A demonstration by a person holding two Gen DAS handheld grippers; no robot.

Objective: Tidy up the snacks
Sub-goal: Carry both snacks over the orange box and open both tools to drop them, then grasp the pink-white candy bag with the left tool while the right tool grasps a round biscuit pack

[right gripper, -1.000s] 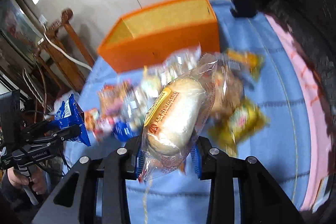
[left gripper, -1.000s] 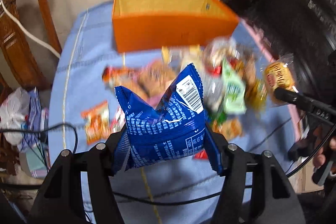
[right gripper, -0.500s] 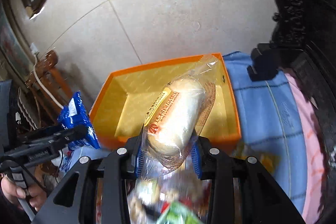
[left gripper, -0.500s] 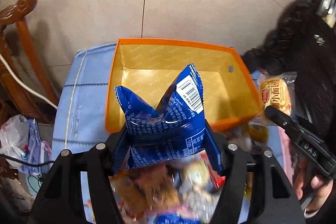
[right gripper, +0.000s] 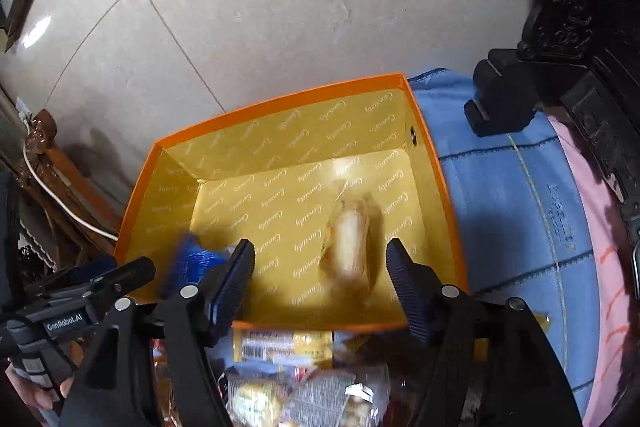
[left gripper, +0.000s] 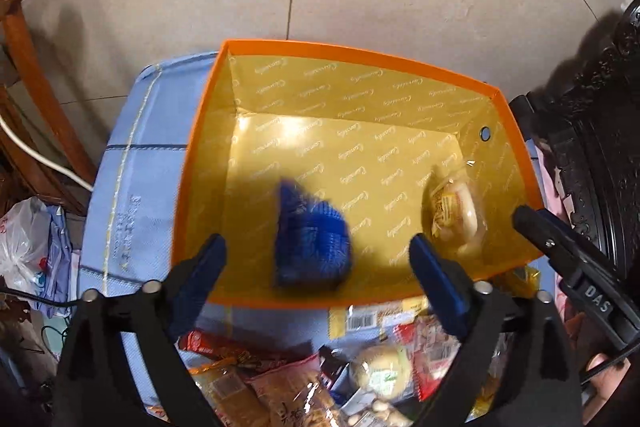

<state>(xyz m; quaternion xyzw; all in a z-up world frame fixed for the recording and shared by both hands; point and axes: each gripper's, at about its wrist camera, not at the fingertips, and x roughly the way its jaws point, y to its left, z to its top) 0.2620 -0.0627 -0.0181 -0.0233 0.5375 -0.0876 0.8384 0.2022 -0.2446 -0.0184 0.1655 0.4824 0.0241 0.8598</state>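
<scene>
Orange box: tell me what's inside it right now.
Inside the orange box: a blue packet on the left and a clear-wrapped bun on the right, both blurred. The rest of the gold floor shows bare; whatever lies under the two snacks is covered.

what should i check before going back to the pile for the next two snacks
1. Left gripper free of its load: ok, jaws have just been opening, nothing between the pads.
2. Right gripper free of its load: ok, jaws have just been opening, nothing pressed between them.
3. Blue snack bag in the orange box: ok, though blurred, so whether it has settled I cannot tell.
4. Wrapped bun in the box: ok, on the right side, also blurred.
5. The two snacks apart: ok, a bare gold floor shows between them.
6. More snacks left: ok, the snack pile lies in front of the box.
</scene>
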